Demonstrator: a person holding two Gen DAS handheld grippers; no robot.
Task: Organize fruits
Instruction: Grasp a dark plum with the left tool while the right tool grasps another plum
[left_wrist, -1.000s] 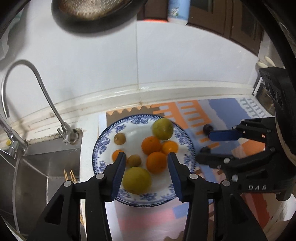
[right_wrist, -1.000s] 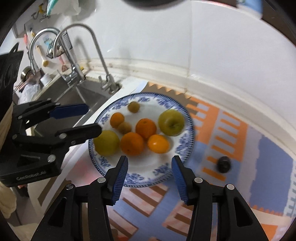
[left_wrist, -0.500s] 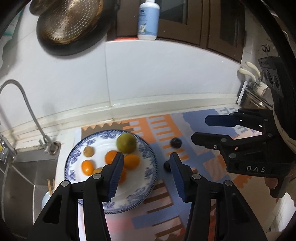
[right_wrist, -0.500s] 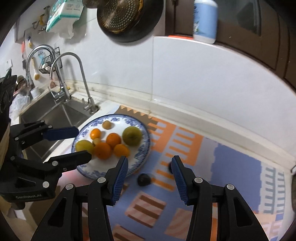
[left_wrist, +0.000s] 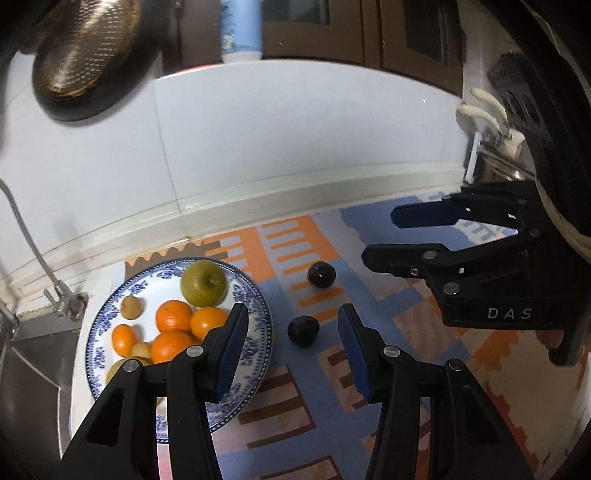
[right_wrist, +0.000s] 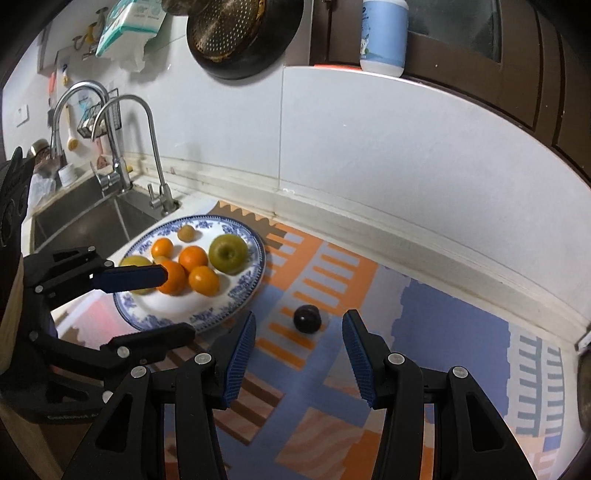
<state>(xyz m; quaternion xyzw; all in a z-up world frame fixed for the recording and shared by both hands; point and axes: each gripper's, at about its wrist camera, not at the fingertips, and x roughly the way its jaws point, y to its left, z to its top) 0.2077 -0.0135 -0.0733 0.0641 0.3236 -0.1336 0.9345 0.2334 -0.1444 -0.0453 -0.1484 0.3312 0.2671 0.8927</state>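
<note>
I am holding both tools above a kitchen counter covered by a mat patterned in orange, blue and brown (right_wrist: 424, 317). My left gripper (left_wrist: 291, 341) has its two blue-padded jaws spread wide and holds nothing. My right gripper (right_wrist: 299, 354) is likewise spread and empty.

Most of the job looks done. A round white plate with a blue floral rim (right_wrist: 243, 291) sits on the counter beside the sink and already carries a green apple (right_wrist: 228, 253), several small oranges (right_wrist: 192, 258), a yellowish fruit (left_wrist: 112, 369) partly hidden by my left tool, and two small brown fruits.

Two small dark round fruits remain on the mat, off the plate. The nearer dark fruit (left_wrist: 303, 330) lies just right of the plate rim and sits between my left jaws in that camera's view. The farther dark fruit (left_wrist: 321, 274) lies beyond it, and it sits ahead of my right jaws (right_wrist: 306, 318). I judge these two are what is left to gather.

A steel sink (right_wrist: 85, 218) with two curved taps stands left of the plate. A perforated pan (right_wrist: 236, 33) hangs on the white wall, and a pale blue bottle (right_wrist: 384, 37) stands on a ledge. Nothing blocks either dark fruit, though the two tools are close together.
</note>
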